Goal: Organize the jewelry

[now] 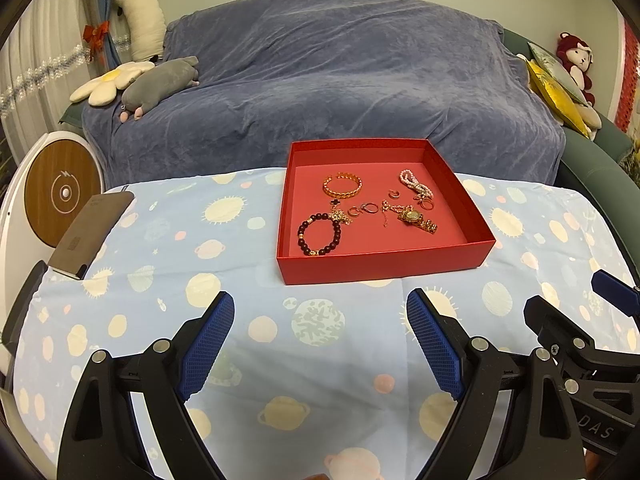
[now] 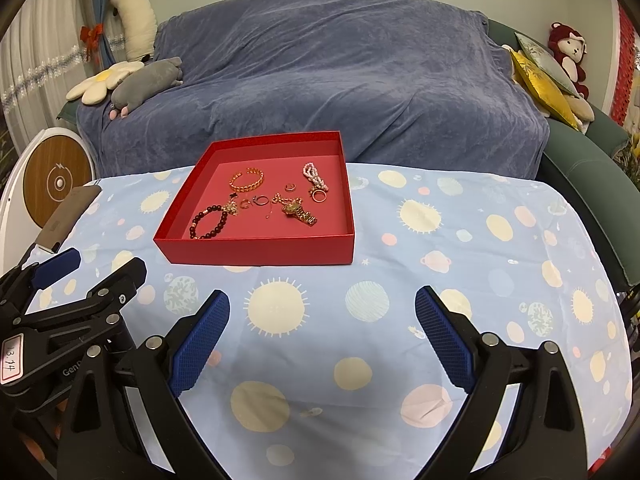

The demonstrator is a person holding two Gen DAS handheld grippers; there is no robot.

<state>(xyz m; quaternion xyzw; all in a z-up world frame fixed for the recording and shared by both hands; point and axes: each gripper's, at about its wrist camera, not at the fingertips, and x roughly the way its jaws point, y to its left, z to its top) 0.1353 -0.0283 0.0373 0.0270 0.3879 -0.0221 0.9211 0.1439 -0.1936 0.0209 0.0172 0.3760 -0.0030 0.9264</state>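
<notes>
A shallow red box (image 1: pixel 384 266) (image 2: pixel 256 250) sits on the table and holds jewelry. Inside lie a dark bead bracelet (image 1: pixel 320 234) (image 2: pixel 210 222), a gold chain cuff (image 1: pixel 343 187) (image 2: pixel 247 180), a gold watch (image 1: pixel 416 218) (image 2: pixel 300 212), a pink pearl strand (image 1: pixel 414 182) (image 2: pixel 314 174) and several small rings (image 1: pixel 370 208) (image 2: pixel 260 200). My left gripper (image 1: pixel 320 304) hovers open over the cloth in front of the box, nothing between its blue pads. My right gripper (image 2: pixel 322 302) is also open and empty, to the right of the left one.
The table wears a light blue cloth with planets and suns (image 1: pixel 320 360) (image 2: pixel 440 260). A brown card-like object (image 1: pixel 90 232) (image 2: pixel 66 216) lies at its left edge. Behind stands a sofa under a blue blanket (image 1: pixel 320 80) with plush toys.
</notes>
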